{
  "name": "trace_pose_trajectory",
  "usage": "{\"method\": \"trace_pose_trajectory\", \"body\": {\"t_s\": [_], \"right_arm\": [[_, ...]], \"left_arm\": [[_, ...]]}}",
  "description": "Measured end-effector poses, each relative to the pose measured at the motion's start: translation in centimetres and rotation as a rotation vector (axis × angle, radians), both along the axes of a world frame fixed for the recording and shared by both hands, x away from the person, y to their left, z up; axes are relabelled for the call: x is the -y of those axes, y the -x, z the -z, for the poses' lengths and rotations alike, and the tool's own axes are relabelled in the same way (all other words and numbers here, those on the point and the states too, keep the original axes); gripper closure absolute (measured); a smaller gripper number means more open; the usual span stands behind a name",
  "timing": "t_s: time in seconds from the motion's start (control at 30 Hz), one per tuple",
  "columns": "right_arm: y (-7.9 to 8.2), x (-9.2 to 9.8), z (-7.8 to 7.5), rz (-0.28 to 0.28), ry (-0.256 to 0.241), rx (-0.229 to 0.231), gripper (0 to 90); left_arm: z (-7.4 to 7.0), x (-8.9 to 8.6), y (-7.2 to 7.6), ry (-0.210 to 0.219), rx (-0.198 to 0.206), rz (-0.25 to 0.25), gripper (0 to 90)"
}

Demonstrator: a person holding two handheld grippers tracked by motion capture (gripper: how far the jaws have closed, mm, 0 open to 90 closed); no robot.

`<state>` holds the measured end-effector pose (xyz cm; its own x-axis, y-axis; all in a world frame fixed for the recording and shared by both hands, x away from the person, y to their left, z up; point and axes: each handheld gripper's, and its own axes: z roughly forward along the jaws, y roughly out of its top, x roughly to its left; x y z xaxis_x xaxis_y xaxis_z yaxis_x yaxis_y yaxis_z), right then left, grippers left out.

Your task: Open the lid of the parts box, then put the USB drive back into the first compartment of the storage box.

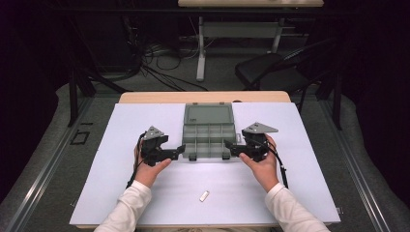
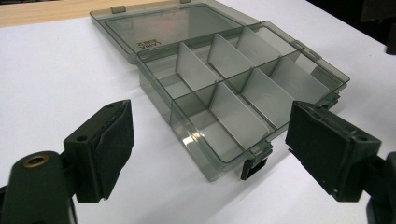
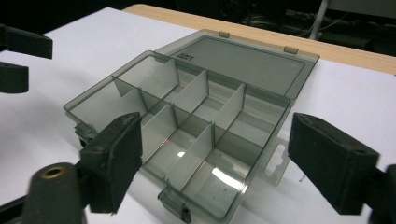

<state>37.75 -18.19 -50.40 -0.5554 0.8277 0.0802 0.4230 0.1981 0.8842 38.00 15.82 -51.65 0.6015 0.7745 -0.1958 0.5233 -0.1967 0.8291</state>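
While both stand open, grippers (image 1: 180,152) flank the box (image 1: 208,136).

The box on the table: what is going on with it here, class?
A person holds a gripper in each hand at either side of an open, smoky plastic box. Its lid lies flat behind it and its compartments look empty. The left gripper and the right gripper point at the box's front corners, jaws open, holding nothing. A small white piece lies apart on the white mat, nearer the person.
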Motion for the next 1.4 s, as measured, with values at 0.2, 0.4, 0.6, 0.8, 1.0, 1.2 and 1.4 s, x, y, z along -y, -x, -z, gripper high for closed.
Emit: {"method": "trace_pose_trajectory", "body": {"t_s": [0.2,0.4,0.6,0.8,1.0,1.2,1.4], "right_arm": [[0.7,0.6,0.2,-0.029,0.012,0.009,13.8],[0.6,1.1,-0.1,-0.024,-0.005,0.006,11.9],[0.4,1.6,0.0,-0.01,-0.021,-0.011,11.6],[0.3,2.0,-0.1,-0.003,-0.038,-0.017,11.8],[0.2,2.3,-0.1,-0.001,-0.043,-0.017,11.9],[0.2,2.6,-0.1,0.007,-0.038,-0.021,11.9],[0.5,2.9,-0.3,0.007,-0.029,-0.01,11.9]], "left_arm": [[-0.2,-0.5,0.0,0.04,0.0,-0.003,15.0],[-0.6,-0.7,0.3,0.049,0.01,-0.003,15.0],[-0.8,-0.7,0.5,0.053,0.016,0.0,14.1],[-1.0,-0.5,0.8,0.043,0.018,-0.002,13.7],[-1.2,-0.2,1.3,0.017,0.016,0.004,14.0],[-1.4,0.2,2.0,-0.01,0.024,0.018,15.5],[-1.8,0.8,2.9,-0.016,0.02,0.033,15.8]]}}
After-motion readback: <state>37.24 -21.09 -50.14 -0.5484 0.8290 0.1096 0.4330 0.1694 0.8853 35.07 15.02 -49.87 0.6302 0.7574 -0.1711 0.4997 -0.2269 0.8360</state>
